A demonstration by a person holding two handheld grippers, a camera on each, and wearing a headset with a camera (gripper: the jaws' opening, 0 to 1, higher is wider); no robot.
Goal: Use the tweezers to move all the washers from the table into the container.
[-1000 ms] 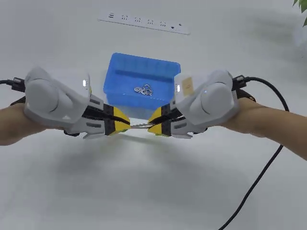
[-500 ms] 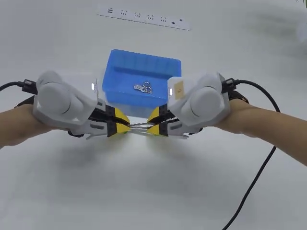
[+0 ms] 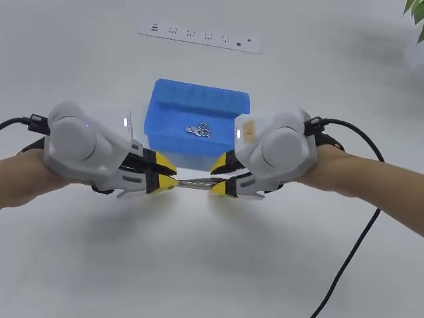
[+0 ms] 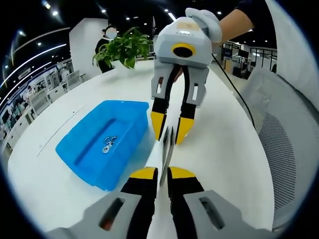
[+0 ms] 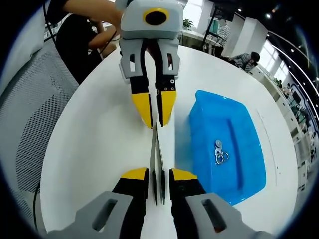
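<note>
While pinched, tweezers (image 3: pixel 194 181) slim, metallic; ring washers (image 3: pixel 199 129) in blue plastic container (image 3: pixel 167 109).

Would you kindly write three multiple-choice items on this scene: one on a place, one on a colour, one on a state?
1. The washers lie: A in the container, B on a plate, C in a cup.
2. The container is: A red, B green, C blue.
3. The left gripper is: A open and empty, B shut on the tweezers, C shut on a washer.
Key: 1 A, they sit on its floor; 2 C, its walls are blue; 3 B, its jaws pinch the tweezers' end.
</note>
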